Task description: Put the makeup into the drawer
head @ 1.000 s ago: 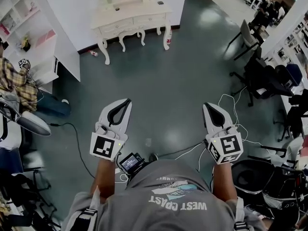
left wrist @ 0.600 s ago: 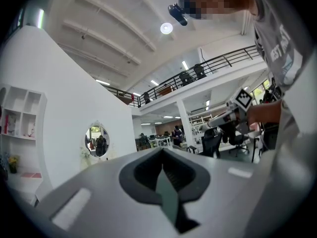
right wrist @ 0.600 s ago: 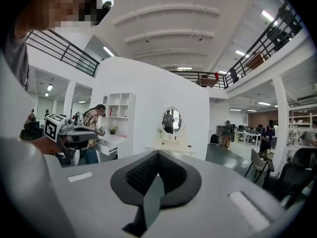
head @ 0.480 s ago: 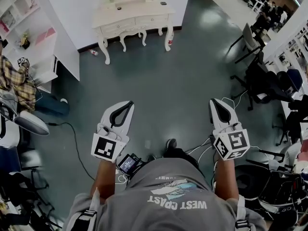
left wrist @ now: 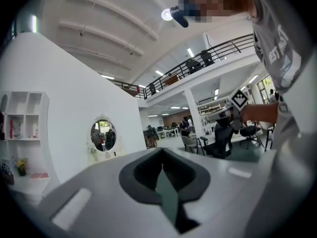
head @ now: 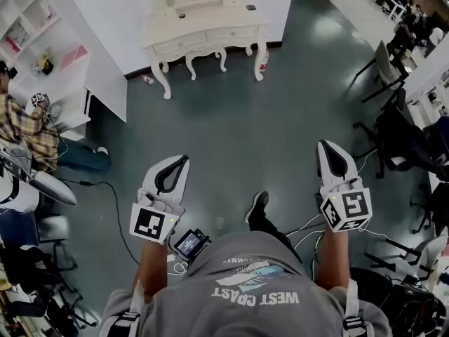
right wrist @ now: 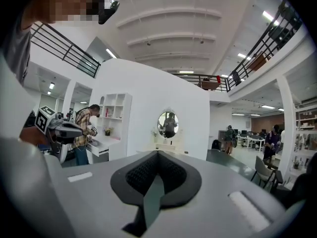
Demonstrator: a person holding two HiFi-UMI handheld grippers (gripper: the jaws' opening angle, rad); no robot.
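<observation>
The dressing table (head: 203, 34) stands against the wall (head: 119, 12), well ahead of the left gripper (head: 183, 159) and right gripper (head: 325, 146). A shelf unit (head: 52, 62) stands left of it, with a person (head: 24, 128) beside that. Office chairs (head: 389, 65) stand to the right.

An open office hall, with office chairs (head: 386, 62), a mezzanine railing (left wrist: 223, 51) and a dressing table (head: 203, 30).

Two grippers: left gripper (head: 182, 161), right gripper (head: 325, 146). One table (head: 203, 37), one mirror (right wrist: 169, 124), one shelf unit (head: 31, 12); chairs (head: 382, 65) perhaps three, hard to count there.
</observation>
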